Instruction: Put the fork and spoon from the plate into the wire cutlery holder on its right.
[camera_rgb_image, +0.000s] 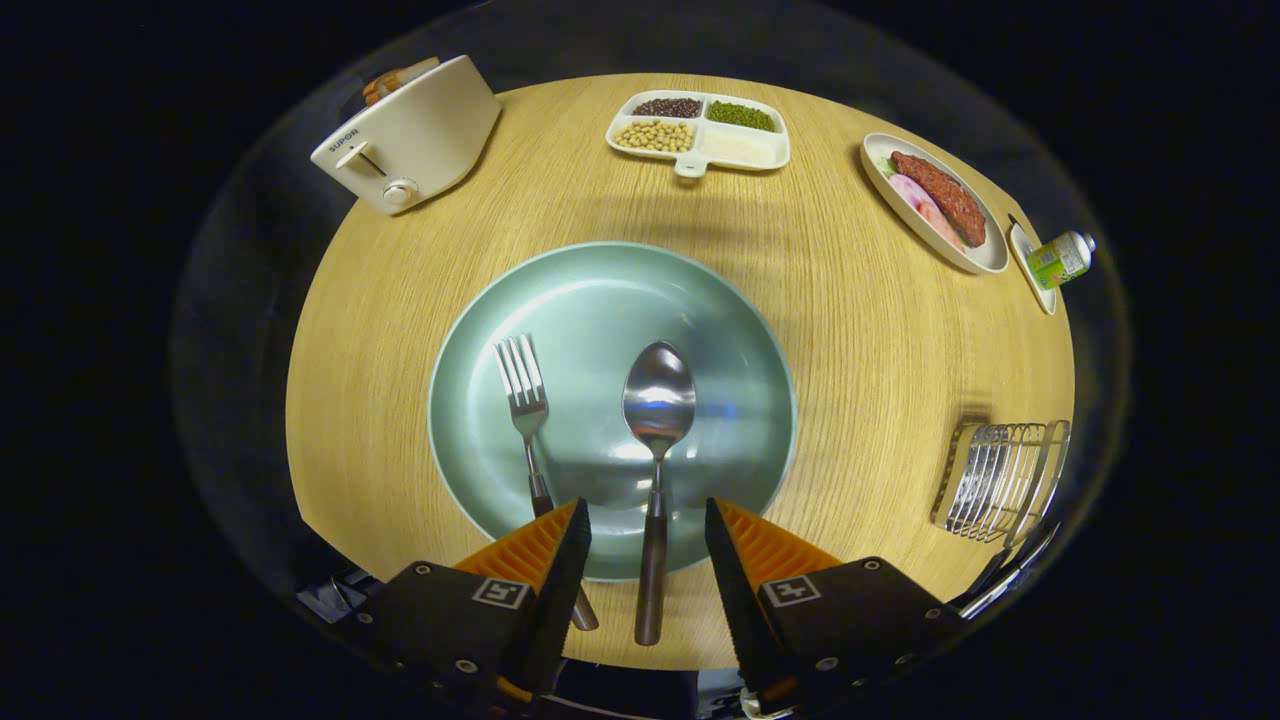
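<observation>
While our gripper (648, 520) hangs wide open and empty, the spoon (657, 440) lies on the green plate (730, 300), handle between our fingers (fork (527, 420) alongside); we should pinch the handle squarely, then carry it to the wire cutlery holder (1000, 478).

Pale green plate (700, 300) on a light, straight-grained wood table (860, 340). Silver fork (523, 395) and spoon (658, 400), both with dark brown handles. Chrome wire cutlery holder (1000, 478). Cream toaster (410, 135). White divided tray (740, 150) with dark, green, tan and white fillings.

The tool (648, 535) stands open astride the spoon's handle.
</observation>
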